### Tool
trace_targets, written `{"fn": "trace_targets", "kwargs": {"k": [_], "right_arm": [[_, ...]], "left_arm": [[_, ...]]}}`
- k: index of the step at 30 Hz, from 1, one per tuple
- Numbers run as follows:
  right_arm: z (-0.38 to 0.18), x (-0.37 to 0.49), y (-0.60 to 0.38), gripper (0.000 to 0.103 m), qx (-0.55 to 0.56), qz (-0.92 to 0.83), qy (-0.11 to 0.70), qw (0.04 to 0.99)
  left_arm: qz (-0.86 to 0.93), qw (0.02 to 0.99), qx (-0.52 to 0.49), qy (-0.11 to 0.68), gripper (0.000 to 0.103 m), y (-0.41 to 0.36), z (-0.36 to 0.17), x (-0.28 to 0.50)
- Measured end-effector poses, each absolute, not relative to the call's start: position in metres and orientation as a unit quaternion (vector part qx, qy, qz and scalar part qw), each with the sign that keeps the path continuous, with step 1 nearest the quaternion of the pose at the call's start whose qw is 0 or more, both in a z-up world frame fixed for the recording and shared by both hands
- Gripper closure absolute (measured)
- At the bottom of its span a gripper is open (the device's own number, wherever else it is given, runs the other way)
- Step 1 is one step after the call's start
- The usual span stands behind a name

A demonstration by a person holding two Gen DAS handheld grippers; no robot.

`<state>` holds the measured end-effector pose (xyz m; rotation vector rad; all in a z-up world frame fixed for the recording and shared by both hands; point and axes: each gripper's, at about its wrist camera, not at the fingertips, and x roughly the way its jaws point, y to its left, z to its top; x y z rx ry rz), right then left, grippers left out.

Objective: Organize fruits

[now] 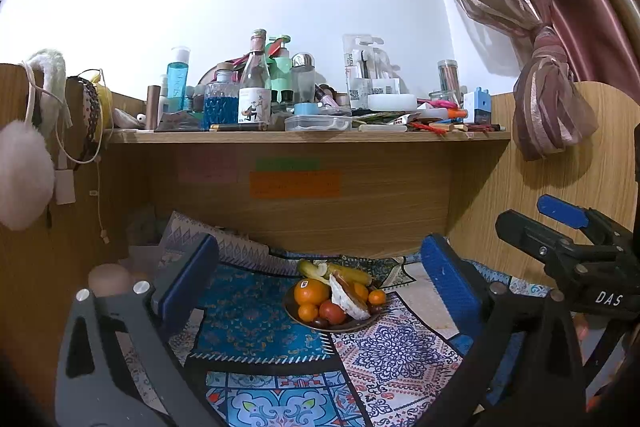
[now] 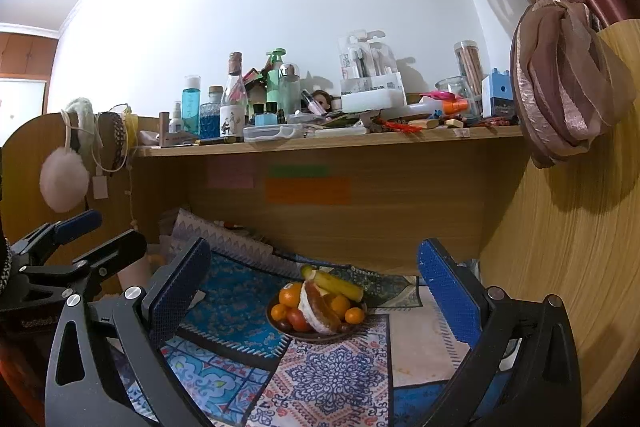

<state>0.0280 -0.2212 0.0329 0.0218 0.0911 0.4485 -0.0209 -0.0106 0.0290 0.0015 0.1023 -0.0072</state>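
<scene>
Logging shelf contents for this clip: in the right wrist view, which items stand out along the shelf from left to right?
Teal bottle → blue-liquid bottle → clear labelled bottle → green pump bottle → white toothbrush pack → pencil jar → blue sharpener box.

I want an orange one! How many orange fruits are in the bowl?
4 show. A big stickered one sits back left, a small one in front of it, one behind the shell-like thing, one at the right rim. More may hide underneath.

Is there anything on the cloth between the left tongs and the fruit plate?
No. In the left wrist view, only bare patterned cloth lies between the open left tongs and the fruit plate; nothing stands in that stretch.
</scene>
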Motion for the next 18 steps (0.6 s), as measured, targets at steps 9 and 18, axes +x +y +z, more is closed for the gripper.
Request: {"fn": "trace_targets", "kwargs": {"k": [9, 18], "right_arm": [[0.0323, 0.0279, -0.2187, 0.0, 0.009, 0.218, 0.046, 0.975], [0.0339, 0.0306, -0.2209, 0.0, 0.006, 0.222, 0.042, 0.974]], "left_arm": [[-0.006, 0.999, 0.0, 0.052, 0.0, -0.0114, 0.0289, -0.0192], [-0.006, 0.999, -0.001, 0.053, 0.0, -0.0103, 0.0283, -0.0168]]}}
